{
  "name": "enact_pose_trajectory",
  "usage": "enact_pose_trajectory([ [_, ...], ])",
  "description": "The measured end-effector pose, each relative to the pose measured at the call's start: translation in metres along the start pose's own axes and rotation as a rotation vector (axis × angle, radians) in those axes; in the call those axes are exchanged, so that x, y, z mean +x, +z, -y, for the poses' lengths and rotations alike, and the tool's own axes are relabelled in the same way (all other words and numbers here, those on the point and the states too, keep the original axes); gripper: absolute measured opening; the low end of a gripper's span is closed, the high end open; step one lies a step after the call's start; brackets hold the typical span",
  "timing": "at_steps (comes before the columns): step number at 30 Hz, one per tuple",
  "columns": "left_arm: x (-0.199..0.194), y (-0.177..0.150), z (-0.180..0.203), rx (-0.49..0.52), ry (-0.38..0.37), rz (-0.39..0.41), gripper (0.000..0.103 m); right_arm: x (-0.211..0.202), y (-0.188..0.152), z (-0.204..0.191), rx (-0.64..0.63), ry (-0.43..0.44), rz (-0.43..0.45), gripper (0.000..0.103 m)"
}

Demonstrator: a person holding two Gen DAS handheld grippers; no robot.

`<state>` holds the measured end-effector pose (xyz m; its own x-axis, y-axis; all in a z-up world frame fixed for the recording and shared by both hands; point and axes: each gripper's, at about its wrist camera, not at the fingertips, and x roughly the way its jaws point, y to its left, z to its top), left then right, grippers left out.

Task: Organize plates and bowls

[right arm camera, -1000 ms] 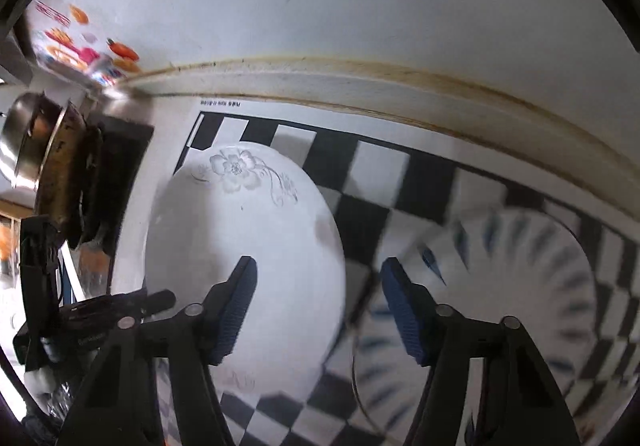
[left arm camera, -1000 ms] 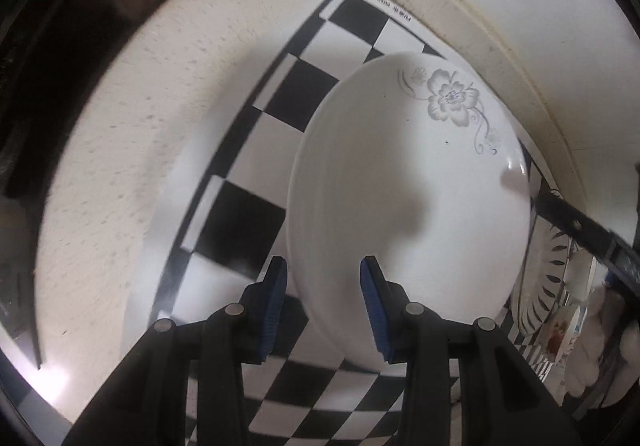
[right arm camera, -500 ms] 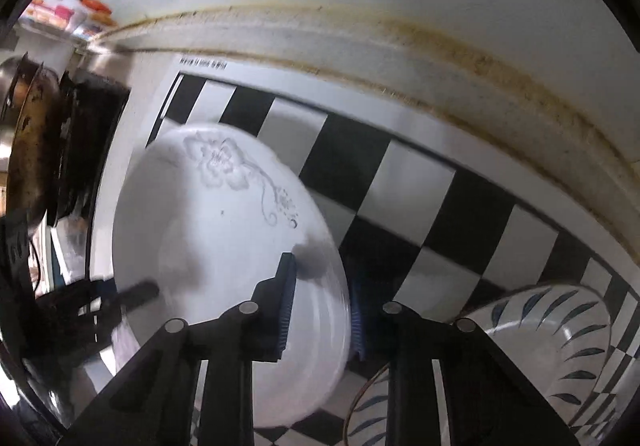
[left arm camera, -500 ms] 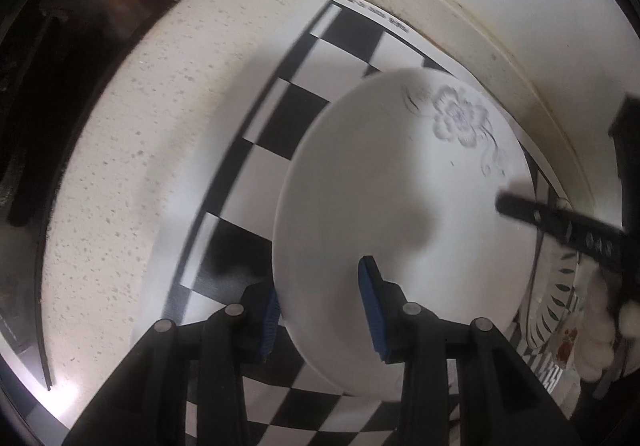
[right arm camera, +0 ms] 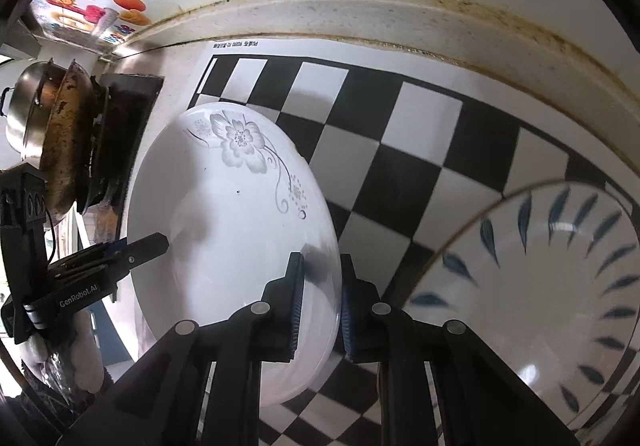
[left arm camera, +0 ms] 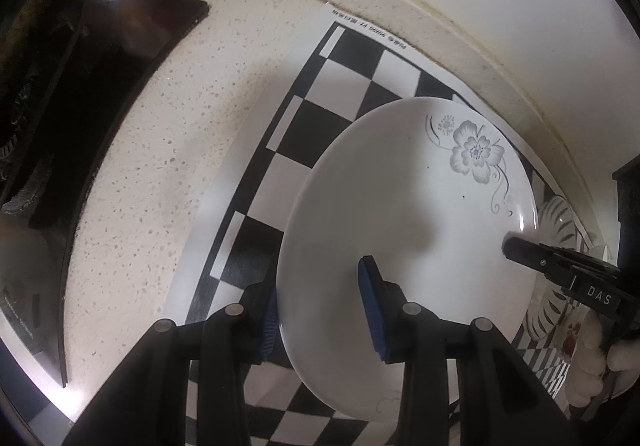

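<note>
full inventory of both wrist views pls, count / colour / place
floral plate: 1, white with a grey flower, tilted over the checkered mat, gripped at opposite rim edges
leaf-pattern bowl: 1, white with dark blue leaf strokes, on the mat, right of the plate
checkered mat: 1, black and white, on the counter along the wall
counter: 1, speckled cream, left of the mat
stove: 1, black, far left
pans: 2, steel and browned, on the stove
wall stickers: several, orange and red, upper left
left hand-held gripper: 1, black with blue pads, astride the plate's near-left rim
right hand-held gripper: 1, black with blue pads, clamped on the plate's right rim
</note>
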<state>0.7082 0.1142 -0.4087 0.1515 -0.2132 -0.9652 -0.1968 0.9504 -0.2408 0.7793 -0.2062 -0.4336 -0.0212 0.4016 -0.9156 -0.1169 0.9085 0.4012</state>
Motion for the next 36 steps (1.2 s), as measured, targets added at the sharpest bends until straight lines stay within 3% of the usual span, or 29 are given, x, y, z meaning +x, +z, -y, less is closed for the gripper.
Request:
enact_pose_trajectory([
  [9, -0.038, -0.043, 0.023, 0.069, -0.002, 0.019, 0.033, -0.049, -0.048, -0.001, 0.035, 0.016, 0.084, 0.018],
  [20, -0.064, -0.109, 0.08, 0.195, -0.034, -0.017, 0.033, -0.103, -0.153, 0.029, 0.147, 0.004, 0.166, 0.018],
  [28, -0.049, -0.17, 0.12, 0.324, -0.039, -0.09, 0.033, -0.122, -0.242, 0.068, 0.268, 0.03, 0.193, 0.018],
  [36, -0.029, -0.205, 0.139, 0.389, -0.017, -0.167, 0.034, -0.113, -0.301, 0.091, 0.336, 0.031, 0.173, 0.018],
])
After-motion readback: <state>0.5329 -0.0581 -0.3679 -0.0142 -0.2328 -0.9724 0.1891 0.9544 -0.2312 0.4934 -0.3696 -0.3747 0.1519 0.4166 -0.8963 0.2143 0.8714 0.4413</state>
